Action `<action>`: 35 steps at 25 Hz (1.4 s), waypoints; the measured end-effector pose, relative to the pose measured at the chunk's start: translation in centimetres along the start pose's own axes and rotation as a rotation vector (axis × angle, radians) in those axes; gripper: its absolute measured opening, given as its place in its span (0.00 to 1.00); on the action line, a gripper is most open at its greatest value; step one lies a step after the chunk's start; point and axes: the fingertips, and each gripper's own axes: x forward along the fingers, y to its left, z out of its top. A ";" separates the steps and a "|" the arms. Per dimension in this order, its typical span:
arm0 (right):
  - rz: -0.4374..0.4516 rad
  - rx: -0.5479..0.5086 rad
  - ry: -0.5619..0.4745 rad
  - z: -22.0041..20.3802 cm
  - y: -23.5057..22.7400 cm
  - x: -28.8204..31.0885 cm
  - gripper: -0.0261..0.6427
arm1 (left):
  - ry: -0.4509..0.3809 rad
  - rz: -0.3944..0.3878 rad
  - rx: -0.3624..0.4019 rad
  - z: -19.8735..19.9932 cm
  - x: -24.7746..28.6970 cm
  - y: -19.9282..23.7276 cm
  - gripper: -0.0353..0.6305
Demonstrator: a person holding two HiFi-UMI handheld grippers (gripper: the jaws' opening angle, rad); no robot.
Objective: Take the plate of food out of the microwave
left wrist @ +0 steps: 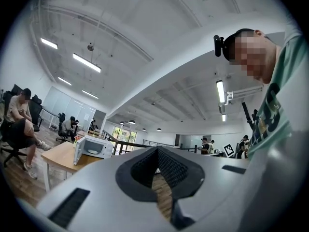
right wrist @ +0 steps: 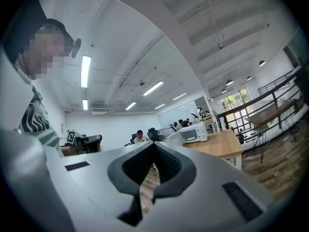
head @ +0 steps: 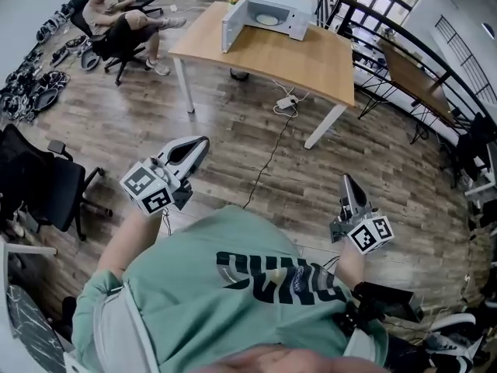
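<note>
A white microwave (head: 268, 10) stands on the far end of a wooden table (head: 287, 57), its door (head: 231, 26) swung open to the left. A pale plate (head: 267, 19) lies inside it; what is on the plate is too small to tell. Both grippers are far from the table, held out level in front of the person's chest. My left gripper (head: 200, 143) is shut and holds nothing. My right gripper (head: 347, 180) is shut and empty too. The microwave (left wrist: 94, 146) shows small at the left past my left gripper (left wrist: 157, 149). It (right wrist: 190, 133) appears right of centre beyond my right gripper (right wrist: 154, 144).
Wooden floor lies between me and the table. A cable and power strip (head: 286, 102) lie on the floor by the table. A black office chair (head: 46, 189) stands at my left. A seated person (head: 116, 18) is at the far left. A black-framed table (head: 411, 72) and railing are at right.
</note>
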 end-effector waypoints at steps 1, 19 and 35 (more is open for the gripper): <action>0.005 0.008 0.001 -0.2 -0.5 -0.3 0.03 | 0.007 -0.001 -0.001 -0.3 0.5 -0.4 0.05; -0.001 -0.031 0.070 -1.9 1.4 12.9 0.03 | 0.045 -0.023 0.002 -0.7 1.6 11.8 0.05; -0.084 -0.114 0.121 -3.1 7.5 31.8 0.03 | 0.040 -0.117 -0.006 1.9 2.7 31.6 0.05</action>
